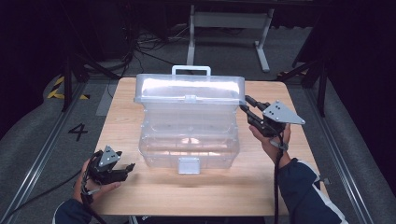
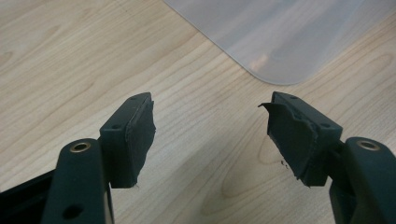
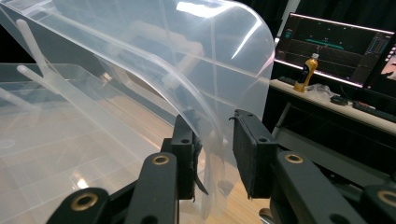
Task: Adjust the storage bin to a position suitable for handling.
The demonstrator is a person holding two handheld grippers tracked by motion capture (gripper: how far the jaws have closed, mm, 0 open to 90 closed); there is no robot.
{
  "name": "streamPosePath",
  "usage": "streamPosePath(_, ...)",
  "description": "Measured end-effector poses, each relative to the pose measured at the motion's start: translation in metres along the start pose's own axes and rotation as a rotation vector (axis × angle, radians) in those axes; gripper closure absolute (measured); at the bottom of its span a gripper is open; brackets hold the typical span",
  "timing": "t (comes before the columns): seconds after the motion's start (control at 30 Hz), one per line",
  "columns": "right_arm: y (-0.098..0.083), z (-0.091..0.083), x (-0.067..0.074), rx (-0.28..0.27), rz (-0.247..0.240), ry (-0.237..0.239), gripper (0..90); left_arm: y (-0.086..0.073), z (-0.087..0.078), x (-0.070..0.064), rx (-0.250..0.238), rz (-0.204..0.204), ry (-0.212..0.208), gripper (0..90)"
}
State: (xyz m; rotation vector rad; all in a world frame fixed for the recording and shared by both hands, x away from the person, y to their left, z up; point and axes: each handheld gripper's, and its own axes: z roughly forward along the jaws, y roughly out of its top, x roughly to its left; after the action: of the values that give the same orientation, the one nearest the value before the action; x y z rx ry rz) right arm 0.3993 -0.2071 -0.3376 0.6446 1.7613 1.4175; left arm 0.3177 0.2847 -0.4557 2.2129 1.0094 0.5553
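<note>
A clear plastic box [image 1: 189,140] stands with its lid [image 1: 189,88] raised, the lid's edge between the right gripper [image 1: 244,103] jaws, while the left gripper [image 2: 210,133] gapes empty.

Through the cloudy lid [image 3: 154,60] of the clear box [image 1: 189,140] the contents stay unreadable, and whether the right gripper's [image 3: 217,149] fingers [image 3: 252,154] press its rim is unclear.

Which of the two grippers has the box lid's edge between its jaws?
The right gripper, astride the raised lid edge. The left gripper is open over bare table.
</note>
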Motion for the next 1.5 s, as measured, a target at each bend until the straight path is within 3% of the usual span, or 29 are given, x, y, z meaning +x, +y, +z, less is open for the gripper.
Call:
streamPosePath(0.4, 0.008, 0.012, -0.004, -0.007, 0.018, -0.054, 74.3, -0.004, 0.008, 0.0, 0.018, -0.009, -0.035, 29.6)
streamPosePath(0.67, 0.017, 0.019, -0.011, -0.001, 0.02, -0.072, 82.0, -0.006, 0.013, -0.002, 0.029, -0.006, -0.055, 27.8)
streamPosePath(0.93, 0.025, 0.033, -0.019, 0.035, 0.003, -0.096, 83.8, -0.008, 0.016, -0.002, 0.047, -0.014, -0.063, 27.2)
streamPosePath(1.2, 0.03, 0.043, -0.027, 0.062, -0.001, -0.097, 84.4, -0.01, 0.019, 0.0, 0.044, -0.019, -0.083, 25.4)
streamPosePath(1.3, 0.031, 0.047, -0.031, 0.066, 0.006, -0.093, 84.4, -0.012, 0.021, 0.002, 0.032, -0.059, -0.099, 21.8)
streamPosePath(1.5, 0.034, 0.052, -0.037, 0.084, 0.005, -0.073, 84.1, -0.014, 0.022, 0.003, 0.019, -0.063, -0.098, 18.7)
